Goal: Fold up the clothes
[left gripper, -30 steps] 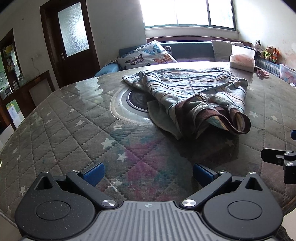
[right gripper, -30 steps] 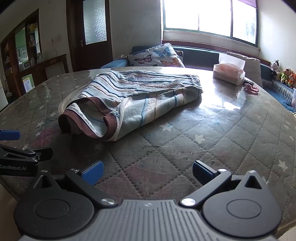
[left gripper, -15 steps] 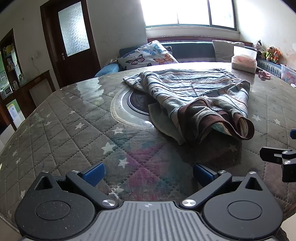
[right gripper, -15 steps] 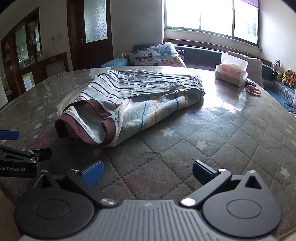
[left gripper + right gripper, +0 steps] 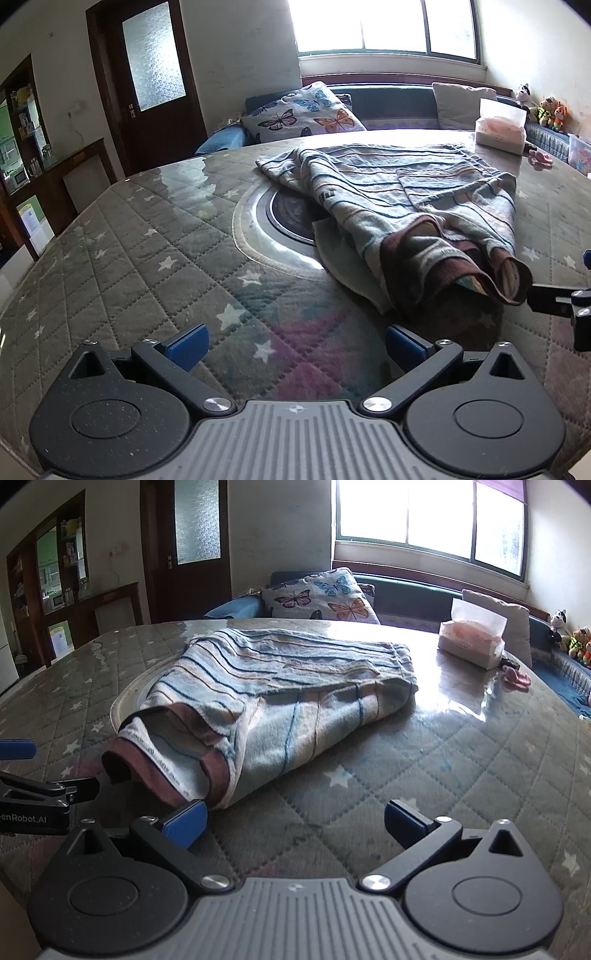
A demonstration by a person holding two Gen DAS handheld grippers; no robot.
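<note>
Left wrist view has my left gripper (image 5: 297, 345) low over the quilted star-print table cover (image 5: 122, 266), its blue-padded fingers spread wide with nothing between them. Ahead and to the right lies the striped garment (image 5: 399, 195), a soft knit in pale blue and cream with thin dark and orange stripes and a broad brown band along its hem. It is bunched rather than flat: the near end gapes in an open loop of brown hem, and the far part spreads back across the table, partly covering a round inset (image 5: 284, 218) in the tabletop. At the right edge of this view a black piece of my right gripper (image 5: 565, 306) sits just beside that brown hem. From the right wrist view, my right gripper (image 5: 295, 821) is also spread apart and holds nothing; its left blue pad (image 5: 184, 821) is right at the near brown edge of the garment (image 5: 280, 686), though I cannot tell whether it touches. Here the garment looks roughly folded over on itself, with the pale inner side showing in the open hem. A tissue box (image 5: 472, 642) stands well behind it near the table's far edge, and a butterfly pillow (image 5: 317, 596) sits on the bench beyond.
</note>
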